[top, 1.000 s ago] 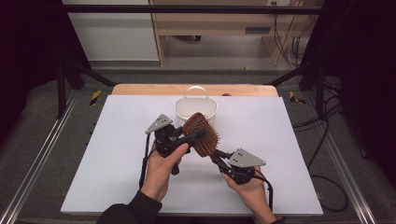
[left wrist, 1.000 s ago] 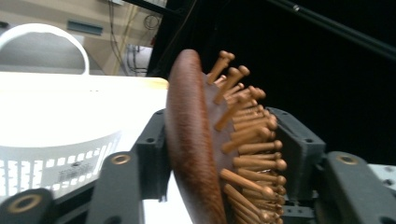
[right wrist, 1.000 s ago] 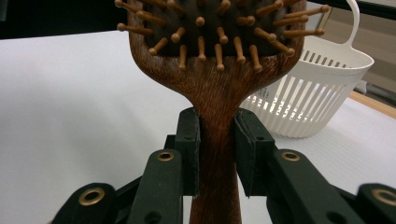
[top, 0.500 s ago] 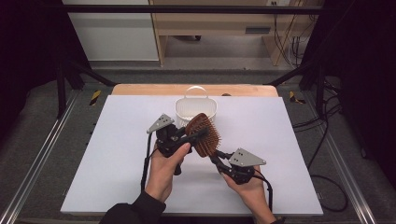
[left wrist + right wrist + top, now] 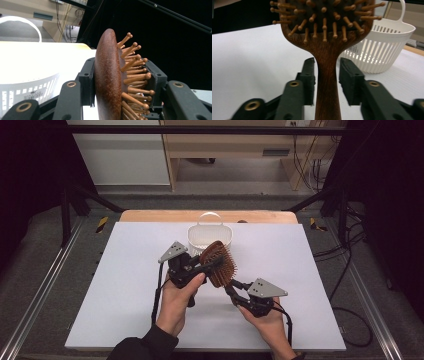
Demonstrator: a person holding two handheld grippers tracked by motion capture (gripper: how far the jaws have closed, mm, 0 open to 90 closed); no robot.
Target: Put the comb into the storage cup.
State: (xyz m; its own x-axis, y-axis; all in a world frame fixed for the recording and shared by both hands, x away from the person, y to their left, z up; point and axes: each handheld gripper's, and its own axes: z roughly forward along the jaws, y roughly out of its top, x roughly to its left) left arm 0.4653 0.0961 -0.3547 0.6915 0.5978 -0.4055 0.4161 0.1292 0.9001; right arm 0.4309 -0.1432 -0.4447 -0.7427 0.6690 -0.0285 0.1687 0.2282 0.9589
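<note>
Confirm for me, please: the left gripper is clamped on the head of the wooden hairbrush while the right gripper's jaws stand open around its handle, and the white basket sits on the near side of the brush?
Nearly: the white basket sits beyond the wooden hairbrush, not nearer, as the high view shows. The rest holds.

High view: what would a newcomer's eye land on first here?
A brown wooden hairbrush held up over the middle of the white table, its head clamped in the left gripper. The right gripper straddles its handle, jaws apart. Just behind stands a white slatted basket with a hoop handle.
</note>
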